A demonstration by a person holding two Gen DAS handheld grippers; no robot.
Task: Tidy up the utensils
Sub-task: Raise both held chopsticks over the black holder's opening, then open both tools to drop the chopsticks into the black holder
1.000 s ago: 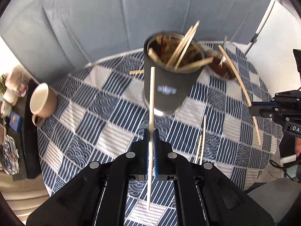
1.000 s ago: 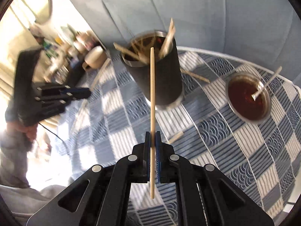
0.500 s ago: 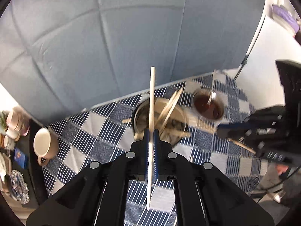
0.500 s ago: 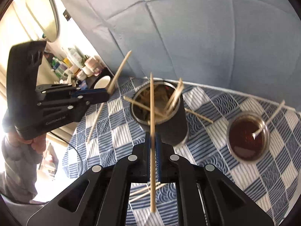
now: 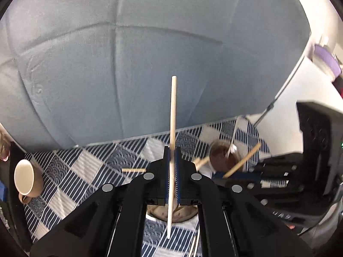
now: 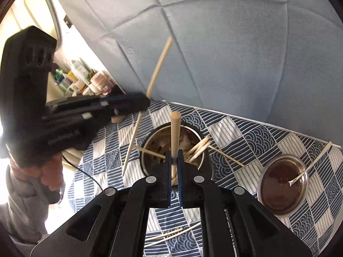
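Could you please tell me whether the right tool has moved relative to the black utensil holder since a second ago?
Yes. The right tool moved closer, above the black utensil holder.

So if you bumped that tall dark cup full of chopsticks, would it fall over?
Maybe. The tall dark cylindrical cup is narrow for its height, and the wooden chopsticks lean out over its rim, so it is probably top-heavy and could tip. Its inside looks like metal, which may add steadying weight. On the blue checked tablecloth it likely would not slide much.

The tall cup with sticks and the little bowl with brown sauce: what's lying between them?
One loose chopstick lies on the checked cloth between the cup and the sauce bowl. The right wrist view shows it.
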